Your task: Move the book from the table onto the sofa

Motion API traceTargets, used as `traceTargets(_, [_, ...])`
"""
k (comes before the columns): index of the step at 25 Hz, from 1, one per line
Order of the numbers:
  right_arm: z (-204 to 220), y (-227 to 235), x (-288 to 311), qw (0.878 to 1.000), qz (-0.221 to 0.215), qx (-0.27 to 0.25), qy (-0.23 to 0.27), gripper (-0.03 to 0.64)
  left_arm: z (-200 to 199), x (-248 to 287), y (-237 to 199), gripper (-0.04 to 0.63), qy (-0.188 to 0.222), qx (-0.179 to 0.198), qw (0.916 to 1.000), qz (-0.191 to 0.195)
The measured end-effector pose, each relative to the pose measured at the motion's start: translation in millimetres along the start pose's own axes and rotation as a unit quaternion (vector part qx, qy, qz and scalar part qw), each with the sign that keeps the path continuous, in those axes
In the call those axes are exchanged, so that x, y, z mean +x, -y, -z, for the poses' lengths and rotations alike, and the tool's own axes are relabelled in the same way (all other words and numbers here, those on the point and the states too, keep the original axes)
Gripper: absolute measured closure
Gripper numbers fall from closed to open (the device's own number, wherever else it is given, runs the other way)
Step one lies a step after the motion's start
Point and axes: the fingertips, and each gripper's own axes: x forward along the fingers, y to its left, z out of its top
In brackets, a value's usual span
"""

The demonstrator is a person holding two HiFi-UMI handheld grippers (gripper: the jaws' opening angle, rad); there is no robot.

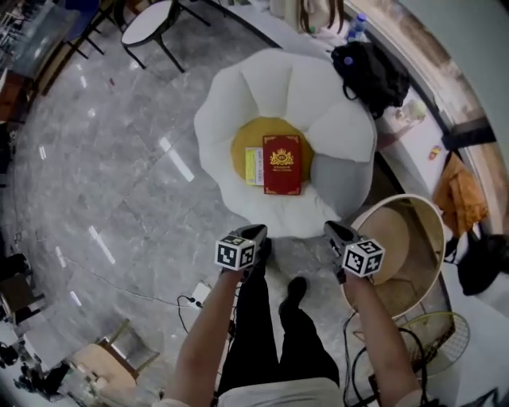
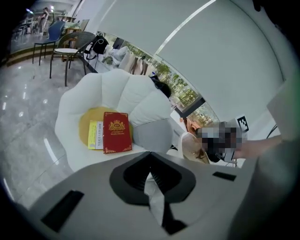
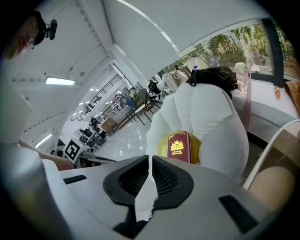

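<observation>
A red book [image 1: 281, 164] [image 2: 116, 132] [image 3: 178, 146] with gold print lies flat on the yellow seat cushion [image 1: 242, 141] of the white petal-shaped sofa [image 1: 238, 91] [image 2: 77, 105] [image 3: 213, 112]. A yellow and white booklet [image 1: 254, 166] [image 2: 96, 135] lies against its left side. My left gripper [image 1: 256, 236] [image 2: 151, 174] and right gripper [image 1: 333, 232] [image 3: 149, 176] hang side by side in front of the sofa, well short of the book. Both are shut with nothing between the jaws.
A round wooden side table [image 1: 433, 230] stands at the right of the sofa. A black bag [image 1: 374, 71] sits on the white ledge [image 1: 413, 131] behind. A chair and small table [image 1: 151, 20] stand at the back left. Cables [image 1: 191, 302] lie on the marble floor by the person's legs.
</observation>
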Motion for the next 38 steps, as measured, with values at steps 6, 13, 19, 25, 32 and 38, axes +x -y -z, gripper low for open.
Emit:
traceTargets(6, [-14,-63,-92,1.0,-0.02,-0.006,0.021,0.569,-11,-86,94,0.594,0.071,0.012,0.997,0.025])
traceTargets(13, [-25,-132,-196,0.997,-0.041,-0.059,0.028,0.569,4,-189,197,0.594,0.12,0.037,0.9918,0.024])
traceTargets(19, [-49,-168,-266,0.995,-0.04,-0.079,0.052,0.569,11,-268,247,0.594,0.151,0.052,0.9872,0.01])
traceTargets(25, [-67,-208,-301,0.991,-0.039,-0.105,0.073,0.569,13,-313,270,0.594,0.168,0.06,0.9839,0.008])
traceTargets(32, [-75,-253,-326,0.986,-0.026,-0.132,0.102,0.569,19,-357,278,0.594,0.179,0.086,0.98,0.002])
traceTargets(38, [-73,-276,-329,0.984,-0.001,-0.117,0.133,0.574,14,-381,265,0.594,0.19,0.088,0.9777,0.013])
